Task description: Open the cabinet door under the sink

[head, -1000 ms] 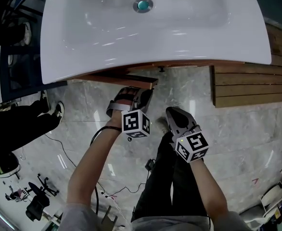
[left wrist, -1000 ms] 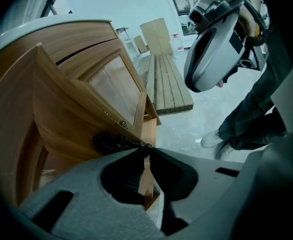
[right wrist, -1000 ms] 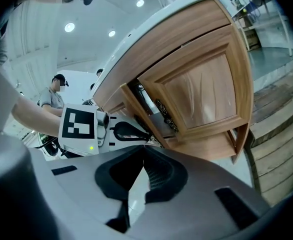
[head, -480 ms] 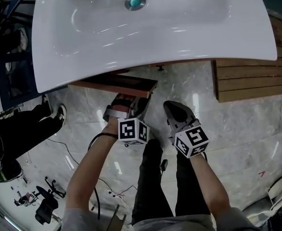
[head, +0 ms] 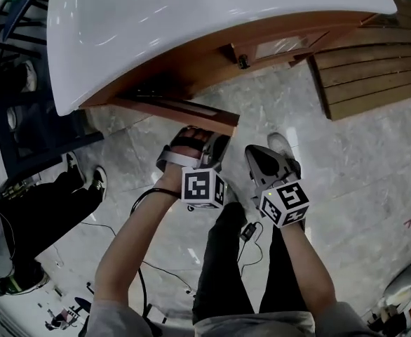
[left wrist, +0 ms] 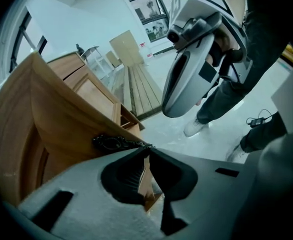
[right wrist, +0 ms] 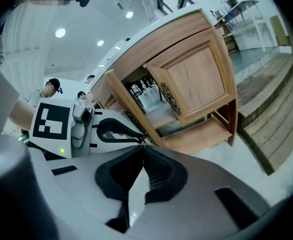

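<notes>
Looking down past the sink [head: 191, 20], we see the cabinet door [head: 181, 112] under its left half standing open, the door's top edge angled out from beneath the sink's front rim towards us. Our left gripper [left wrist: 147, 147] sits just out from that rim, at the door's free edge. Its jaws are clamped on the end of the black handle [left wrist: 115, 143], with their tips meeting there and the door's wood showing through the hollow behind them. So the door lies right at these jaws, its panel running back from them towards the sink. Our right gripper [right wrist: 143, 145] hangs farther out from the sink, beside the left one and apart from the door; its jaws are together with nothing between them. From it we see the second door [right wrist: 196, 79] under the sink shut, its dark handle [right wrist: 170, 100] untouched, and a shelf [right wrist: 161, 118] in the opened half.
</notes>
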{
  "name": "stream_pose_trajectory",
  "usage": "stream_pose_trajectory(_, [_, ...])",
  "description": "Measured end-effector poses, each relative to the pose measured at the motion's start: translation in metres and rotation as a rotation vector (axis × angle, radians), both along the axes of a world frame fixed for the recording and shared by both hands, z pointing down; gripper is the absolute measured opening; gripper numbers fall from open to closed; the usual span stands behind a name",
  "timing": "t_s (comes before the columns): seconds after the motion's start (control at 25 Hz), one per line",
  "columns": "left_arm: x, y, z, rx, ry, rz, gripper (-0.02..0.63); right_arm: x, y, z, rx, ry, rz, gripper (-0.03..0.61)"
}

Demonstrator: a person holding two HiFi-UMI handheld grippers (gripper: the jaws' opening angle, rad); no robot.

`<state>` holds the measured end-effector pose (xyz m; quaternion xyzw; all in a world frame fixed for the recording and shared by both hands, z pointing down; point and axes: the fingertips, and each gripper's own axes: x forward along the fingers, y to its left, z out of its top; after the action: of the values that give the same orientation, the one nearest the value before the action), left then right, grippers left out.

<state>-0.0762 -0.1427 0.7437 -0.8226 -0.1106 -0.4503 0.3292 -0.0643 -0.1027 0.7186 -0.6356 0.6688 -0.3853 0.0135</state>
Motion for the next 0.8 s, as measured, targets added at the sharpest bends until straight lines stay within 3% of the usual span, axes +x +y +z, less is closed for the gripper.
stream_pose_trajectory(0.48, [-0.076, 0.036, 0.003, 0.065, -0.015, 0.238, 0.035, -0.056, 0.035, 0.001, 0.000, 0.041, 0.116, 0.011])
stream_pose_trajectory(0.8, [-0.134, 0.044, 0.005, 0.051, -0.067, 0.299, 0.038, -0.096, 0.039, -0.013, -0.013, 0.034, 0.121, 0.011])
